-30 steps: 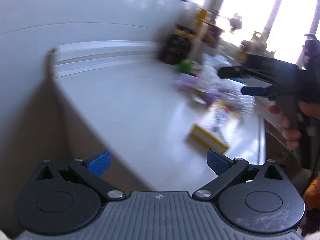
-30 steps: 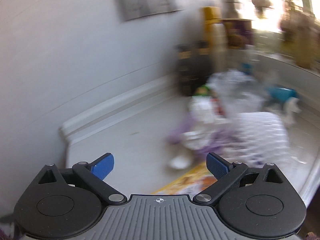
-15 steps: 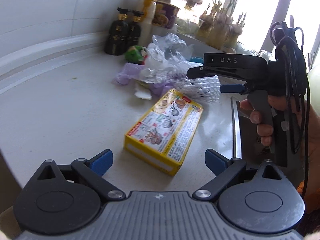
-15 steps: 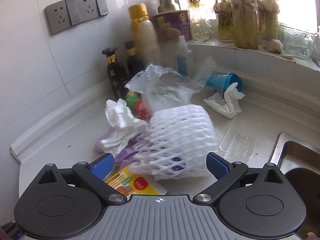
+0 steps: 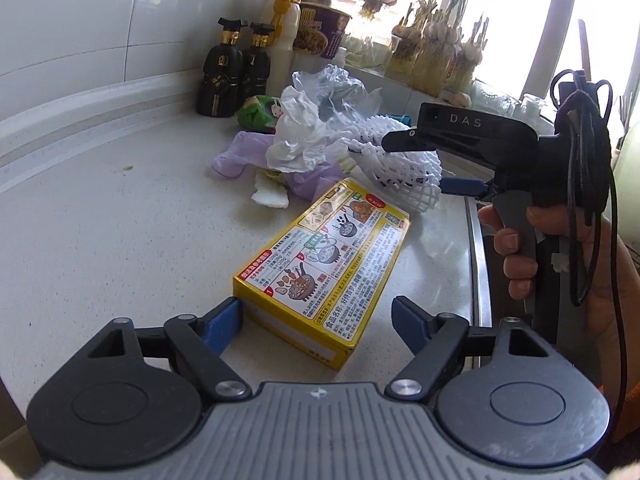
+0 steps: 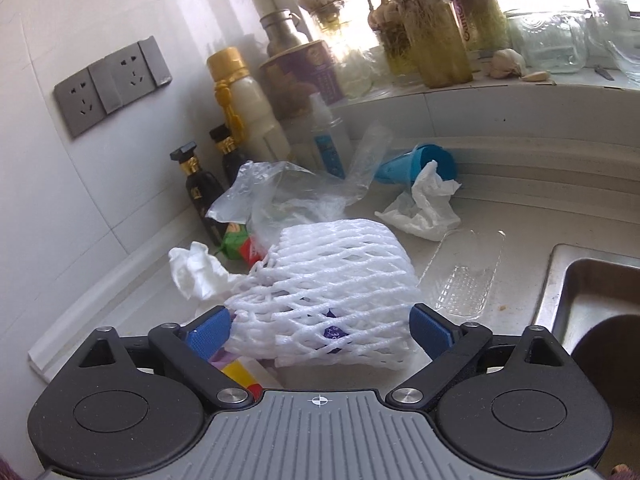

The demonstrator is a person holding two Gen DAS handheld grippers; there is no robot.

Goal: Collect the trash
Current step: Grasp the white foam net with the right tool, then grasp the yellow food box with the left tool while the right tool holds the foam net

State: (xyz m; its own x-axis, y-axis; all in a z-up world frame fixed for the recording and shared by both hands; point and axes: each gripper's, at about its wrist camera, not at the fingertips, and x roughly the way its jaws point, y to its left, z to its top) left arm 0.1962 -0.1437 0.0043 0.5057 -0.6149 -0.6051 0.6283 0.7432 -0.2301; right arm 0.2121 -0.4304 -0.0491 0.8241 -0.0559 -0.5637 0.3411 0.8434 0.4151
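Trash lay heaped on the pale speckled stone desk (image 5: pixel 120 220) near the tiled wall. Nearest the left gripper (image 5: pixel 318 318) sat a flat yellow cardboard food box (image 5: pixel 324 268) printed with cooking pictures, lying flat with its near end between the blue pads. The left pad (image 5: pixel 222 320) was touching or just beside the box's corner, while the right one stood clear of it; the jaws were closing but not yet pressing on both sides.

Beyond the box were a crumpled white tissue (image 5: pixel 294 140), a lilac plastic bag (image 5: pixel 236 152) and a white foam fruit net (image 6: pixel 328 288).

The right gripper (image 6: pixel 320 330), held in a person's hand (image 5: pixel 560 248), was spread wide with the foam net between its pads. The left pad (image 6: pixel 210 332) met the net's edge; the right one sat just beside it, so no squeeze showed.

Behind the net lay a crinkled clear plastic bag (image 6: pixel 288 192), a second white tissue (image 6: pixel 424 208) against a tipped blue cup (image 6: pixel 420 162), and a clear plastic tray (image 6: pixel 468 272) beside the steel sink (image 6: pixel 592 280). 2 dark bottles (image 5: pixel 234 68) with gold collars stood by the wall.
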